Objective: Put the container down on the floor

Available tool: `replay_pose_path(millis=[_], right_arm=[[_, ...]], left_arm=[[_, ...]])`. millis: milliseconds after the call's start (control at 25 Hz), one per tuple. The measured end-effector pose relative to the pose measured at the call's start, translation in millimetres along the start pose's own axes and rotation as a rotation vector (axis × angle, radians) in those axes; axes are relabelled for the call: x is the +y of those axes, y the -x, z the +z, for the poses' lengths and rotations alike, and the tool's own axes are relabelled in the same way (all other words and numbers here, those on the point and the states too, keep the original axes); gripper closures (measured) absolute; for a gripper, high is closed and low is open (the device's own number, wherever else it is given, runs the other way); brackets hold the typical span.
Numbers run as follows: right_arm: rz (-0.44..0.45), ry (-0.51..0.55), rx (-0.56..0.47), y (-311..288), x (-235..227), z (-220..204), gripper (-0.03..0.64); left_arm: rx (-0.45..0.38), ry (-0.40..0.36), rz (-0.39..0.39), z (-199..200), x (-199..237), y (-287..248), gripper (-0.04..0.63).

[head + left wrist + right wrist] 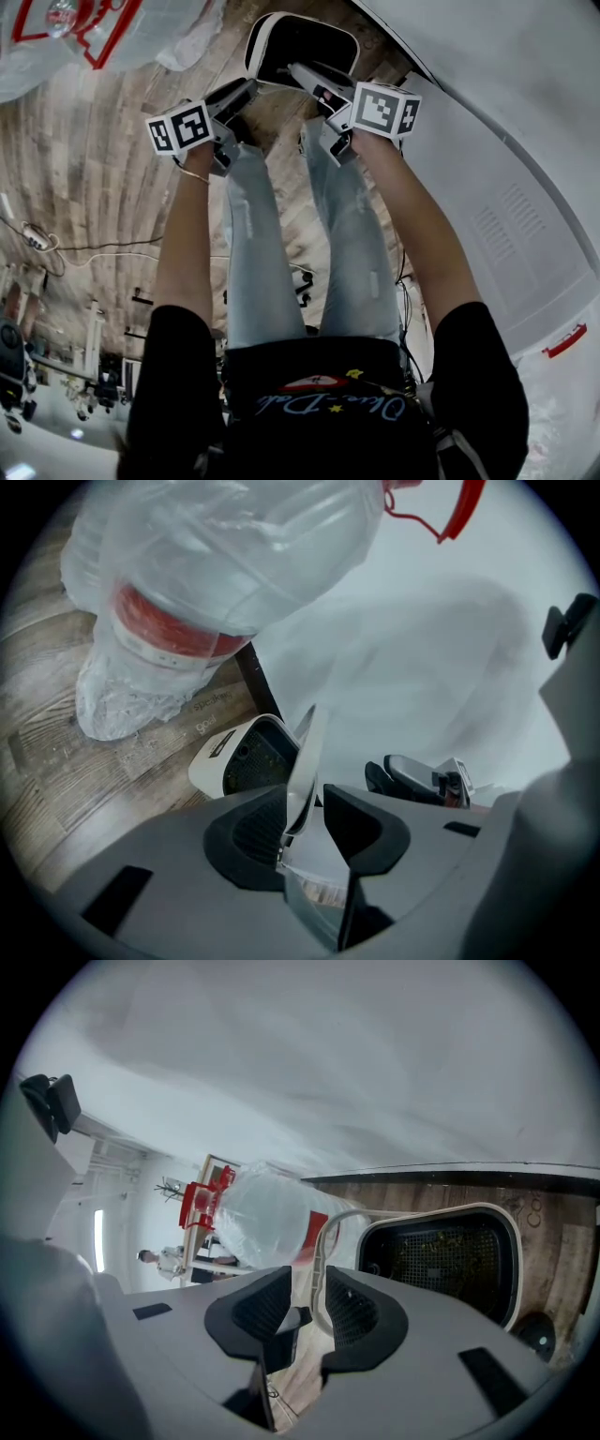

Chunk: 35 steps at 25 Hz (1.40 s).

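The container (259, 39) is a white tub with a black mesh inside. It lies low on the wooden floor (112, 141) in front of the person's feet. My left gripper (246, 90) reaches to its left rim. In the left gripper view the thin white rim (307, 752) stands between the pads, with a gap beside it, so the jaws are open. My right gripper (306, 75) is at the right rim. In the right gripper view the rim (322, 1241) runs between its pads (349, 1309) with room on the left, so these jaws are open too.
A large plastic-wrapped bundle with a red band (187, 621) stands on the floor just left of the container. A big white curved panel (506, 141) rises close on the right. The person's legs in jeans (253, 253) are below the grippers. A power strip (36, 238) lies far left.
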State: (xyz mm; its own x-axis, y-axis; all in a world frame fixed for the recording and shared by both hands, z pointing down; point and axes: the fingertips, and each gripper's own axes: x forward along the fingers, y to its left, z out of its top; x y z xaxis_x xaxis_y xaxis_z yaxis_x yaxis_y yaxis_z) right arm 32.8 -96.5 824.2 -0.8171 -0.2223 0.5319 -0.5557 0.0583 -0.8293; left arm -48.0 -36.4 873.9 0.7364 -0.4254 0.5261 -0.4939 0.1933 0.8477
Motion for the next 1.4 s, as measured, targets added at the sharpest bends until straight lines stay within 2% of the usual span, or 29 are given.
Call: replay_pose_path(millis=[280, 400, 560, 720, 1000, 1160, 1400], right_arm=[[-0.004, 0.001, -0.03, 8.7, 8.3, 3.1, 0.52], [-0.013, -0.015, -0.048, 11.1, 10.1, 5.2, 0.52], [-0.031, -0.033, -0.09, 20.4, 15.3, 9.2, 0.566], [-0.016, 0.013, -0.102, 30.7, 32.5, 9.7, 0.588], [0.001, 0.035, -0.2, 60.9, 71.1, 23.2, 0.612], [-0.006, 0.08, -0.236, 85.5, 103.8, 26.0, 0.614], [-0.02, 0.132, -0.321, 122.1, 152.1, 30.4, 0.617]], left_arm=[[-0.024, -0.004, -0.008, -2.6, -15.2, 9.2, 0.482], [-0.051, -0.01, -0.024, 1.7, -25.0, 11.9, 0.505], [-0.082, -0.03, -0.035, 6.8, -39.8, 20.9, 0.539], [-0.12, -0.031, -0.05, 10.1, -54.9, 36.3, 0.557], [-0.187, -0.11, -0.06, 21.6, -100.9, 67.6, 0.578], [-0.23, -0.162, -0.084, 25.8, -145.0, 92.4, 0.581], [-0.249, -0.238, -0.081, 34.5, -200.0, 130.1, 0.581]])
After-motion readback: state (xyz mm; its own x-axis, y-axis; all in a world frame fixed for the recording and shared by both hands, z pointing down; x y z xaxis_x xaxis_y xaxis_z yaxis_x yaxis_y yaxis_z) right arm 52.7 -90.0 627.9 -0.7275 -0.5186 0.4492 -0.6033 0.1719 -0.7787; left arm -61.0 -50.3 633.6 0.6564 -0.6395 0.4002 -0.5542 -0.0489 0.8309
